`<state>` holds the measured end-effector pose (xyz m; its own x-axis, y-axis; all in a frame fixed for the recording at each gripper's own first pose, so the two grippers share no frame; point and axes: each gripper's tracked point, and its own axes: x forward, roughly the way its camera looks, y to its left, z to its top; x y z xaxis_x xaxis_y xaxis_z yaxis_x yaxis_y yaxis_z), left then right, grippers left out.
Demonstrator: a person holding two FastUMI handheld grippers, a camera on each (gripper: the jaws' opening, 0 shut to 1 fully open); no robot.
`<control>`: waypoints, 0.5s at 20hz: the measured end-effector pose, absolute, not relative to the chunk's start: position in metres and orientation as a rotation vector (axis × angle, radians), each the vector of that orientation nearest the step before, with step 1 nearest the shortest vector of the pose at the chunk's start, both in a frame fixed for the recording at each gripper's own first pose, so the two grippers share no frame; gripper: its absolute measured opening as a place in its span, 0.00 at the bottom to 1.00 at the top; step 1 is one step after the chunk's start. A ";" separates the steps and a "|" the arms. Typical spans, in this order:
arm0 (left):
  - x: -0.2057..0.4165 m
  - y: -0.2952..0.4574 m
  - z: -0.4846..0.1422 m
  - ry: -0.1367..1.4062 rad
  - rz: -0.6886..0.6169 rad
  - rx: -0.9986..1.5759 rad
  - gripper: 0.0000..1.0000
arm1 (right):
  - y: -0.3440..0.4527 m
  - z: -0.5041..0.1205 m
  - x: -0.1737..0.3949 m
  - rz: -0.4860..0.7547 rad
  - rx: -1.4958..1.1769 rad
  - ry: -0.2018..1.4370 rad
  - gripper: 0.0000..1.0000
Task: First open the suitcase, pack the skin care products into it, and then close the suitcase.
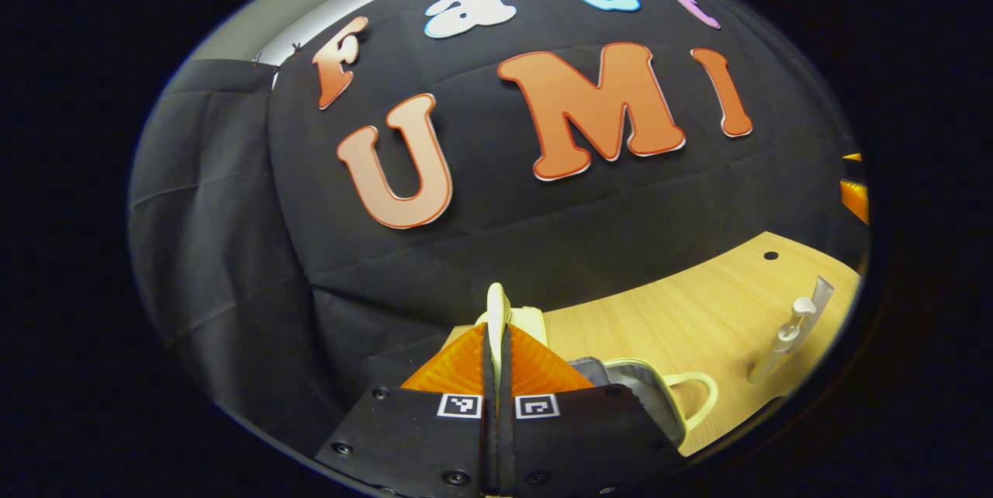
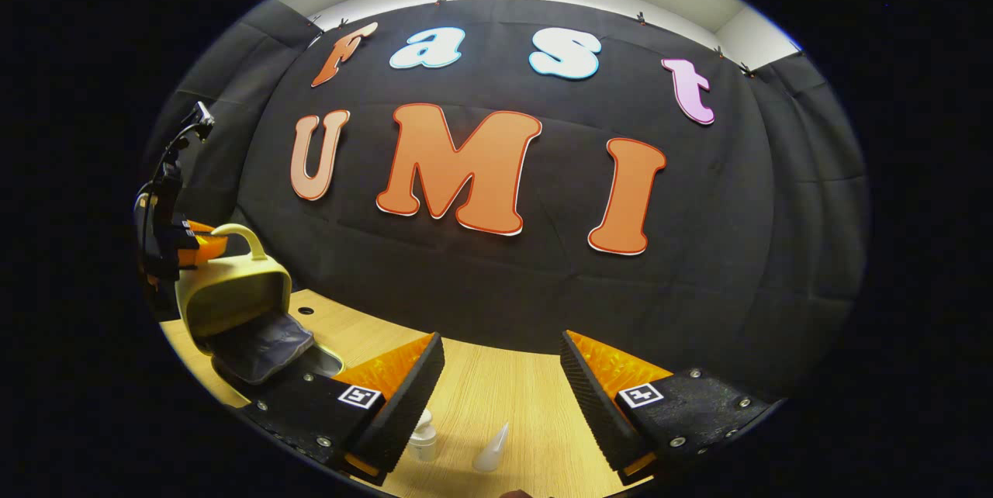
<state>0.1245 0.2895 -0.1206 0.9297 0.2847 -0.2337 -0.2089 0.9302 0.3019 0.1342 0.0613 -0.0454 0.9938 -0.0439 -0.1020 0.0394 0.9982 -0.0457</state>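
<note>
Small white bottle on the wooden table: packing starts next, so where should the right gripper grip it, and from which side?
Probably around its round body, below the cap, coming down from above: the small white bottle stands upright, and the right gripper hovers over it with jaws open.

The bench [image 2: 496, 397] is pale wood with a fine straight grain and a smooth, matt finish. The suitcase [image 2: 233, 292] has a hard, smooth shell with a soft sheen, seemingly plastic, and its inside [image 2: 260, 351] is lined with dark, creased cloth. On the bench, a small bottle [image 2: 423, 440] and a cone-shaped cap [image 2: 493, 447] look like smooth plastic, as does the pale pump dispenser [image 1: 791, 331]. The booth wall [image 2: 737, 250] is matt cloth hanging in folds.
</note>
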 end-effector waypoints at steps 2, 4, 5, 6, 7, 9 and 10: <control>0.122 0.324 -0.120 0.280 0.303 0.287 0.01 | 0.066 -0.047 0.136 -0.046 -0.041 0.108 0.95; 0.119 0.358 -0.122 0.290 0.339 0.292 0.01 | 0.073 -0.046 0.138 -0.051 -0.039 0.109 0.95; 0.119 0.375 -0.124 0.299 0.351 0.295 0.01 | 0.077 -0.045 0.139 -0.051 -0.040 0.109 0.95; 0.119 0.392 -0.129 0.311 0.361 0.307 0.01 | 0.081 -0.045 0.140 -0.055 -0.042 0.109 0.95; 0.118 0.407 -0.133 0.326 0.365 0.317 0.01 | 0.084 -0.043 0.142 -0.055 -0.043 0.109 0.95; 0.114 0.439 -0.149 0.352 0.366 0.337 0.01 | 0.097 -0.045 0.148 -0.060 -0.044 0.113 0.95; 0.116 0.454 -0.156 0.367 0.364 0.349 0.01 | 0.103 -0.046 0.150 -0.062 -0.043 0.114 0.95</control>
<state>0.1158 0.4544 -0.1560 0.8708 0.4027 -0.2820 -0.2788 0.8770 0.3912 0.1499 0.1030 -0.0458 0.9915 -0.0647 -0.1125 0.0598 0.9971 -0.0462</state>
